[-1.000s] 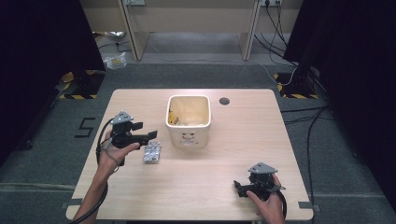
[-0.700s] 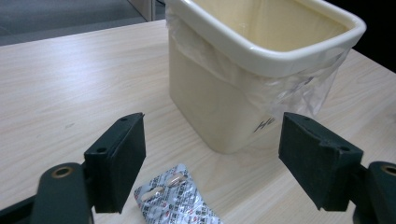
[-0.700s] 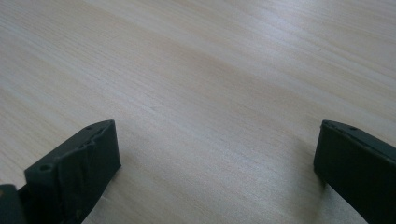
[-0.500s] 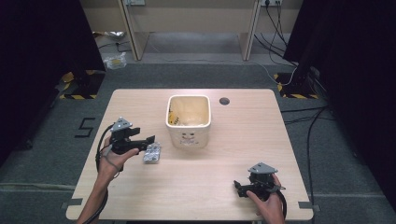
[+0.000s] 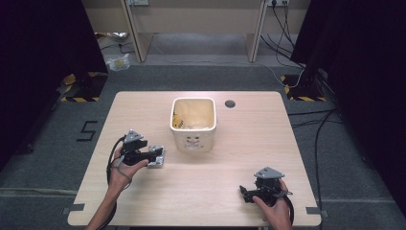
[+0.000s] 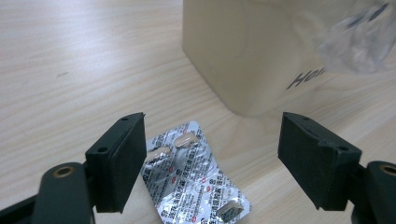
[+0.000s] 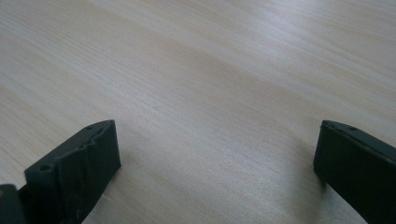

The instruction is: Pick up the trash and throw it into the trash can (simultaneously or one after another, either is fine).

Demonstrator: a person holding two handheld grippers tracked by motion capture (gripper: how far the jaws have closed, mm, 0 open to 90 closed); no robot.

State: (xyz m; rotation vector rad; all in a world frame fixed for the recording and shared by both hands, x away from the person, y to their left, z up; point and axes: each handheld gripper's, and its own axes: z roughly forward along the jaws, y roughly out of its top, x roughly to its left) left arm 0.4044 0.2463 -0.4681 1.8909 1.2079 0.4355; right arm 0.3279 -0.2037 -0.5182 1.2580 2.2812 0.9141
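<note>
1. High view: nearest the person, well to the right of and nearer than the bin (image 5: 193, 125), the right gripper (image 5: 245, 192) rests low over the bare tabletop (image 5: 201, 191) with its jaws spread wide and nothing between them.
2. Left of the bin and a little nearer than it, the left gripper (image 5: 155, 154) is held by a hand (image 5: 125, 167) low over the tabletop, jaws spread apart.
3. A foil pill pack (image 6: 194, 175) lies flat on the tabletop just beside the bin's left wall, between the left gripper's spread jaws; neither pad presses on it.
4. The cream bin stands upright at mid-tabletop, with crumpled wrappers inside.
5. Beyond the bin to its right, a small dark round hole (image 5: 230, 103) sits in the tabletop.
</note>
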